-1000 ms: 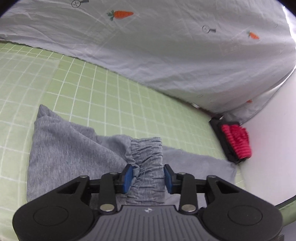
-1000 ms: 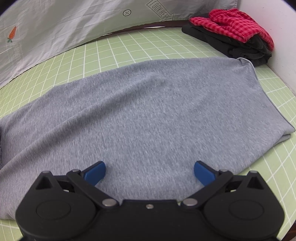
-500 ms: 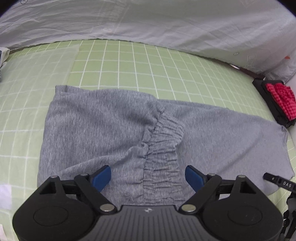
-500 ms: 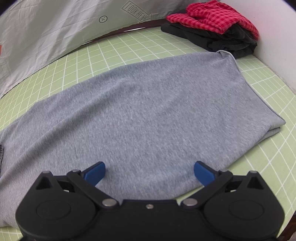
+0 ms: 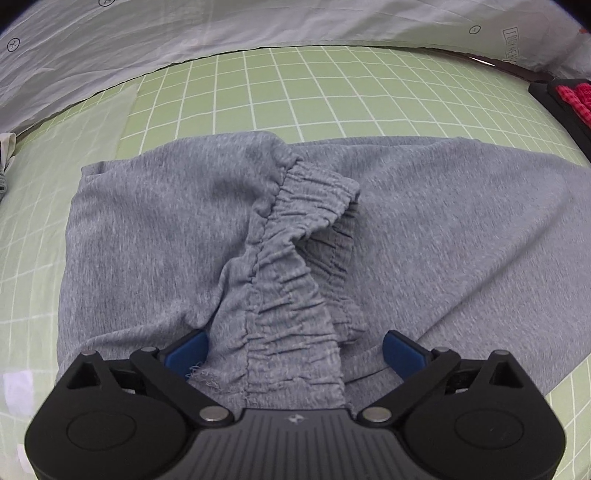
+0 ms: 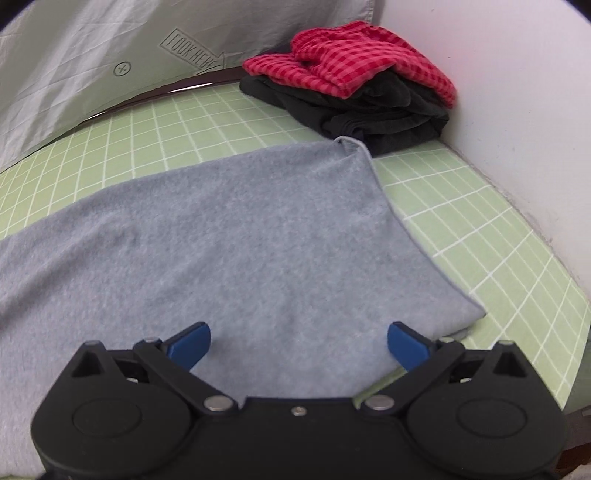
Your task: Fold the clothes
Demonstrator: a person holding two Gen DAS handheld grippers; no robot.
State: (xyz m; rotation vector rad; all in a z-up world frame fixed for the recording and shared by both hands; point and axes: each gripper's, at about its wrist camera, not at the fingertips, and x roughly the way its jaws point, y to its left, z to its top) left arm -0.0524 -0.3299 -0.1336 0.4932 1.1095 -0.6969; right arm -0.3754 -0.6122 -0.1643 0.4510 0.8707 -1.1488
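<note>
Your grey trousers (image 5: pixel 424 229) lie flat on the green gridded mat (image 5: pixel 295 92), spread from left to right across it. The gathered waistband (image 5: pixel 295 266) is folded over onto the cloth, twisted partway along, and it runs from the middle of the garment down toward you. The far end of the trousers (image 6: pixel 258 229) is smooth, with its hem corner touching the pile of clothes at the back.

Your left gripper (image 5: pixel 293 349) sits low over the near end of the waistband, jaws spread wide with the band lying loose between them, nothing pinched. Your right gripper (image 6: pixel 299 343) hovers over the smooth grey cloth near its right edge, jaws likewise spread wide and gripping nothing.

Behind the mat hangs a wrinkled grey sheet (image 5: pixel 221 29) with printed marks. To the right, a red checked garment (image 6: pixel 351 62) rests on a dark folded one (image 6: pixel 369 118), pressed against the white wall (image 6: pixel 517 92) in the corner. Nothing lies on the trousers besides their own waistband.
</note>
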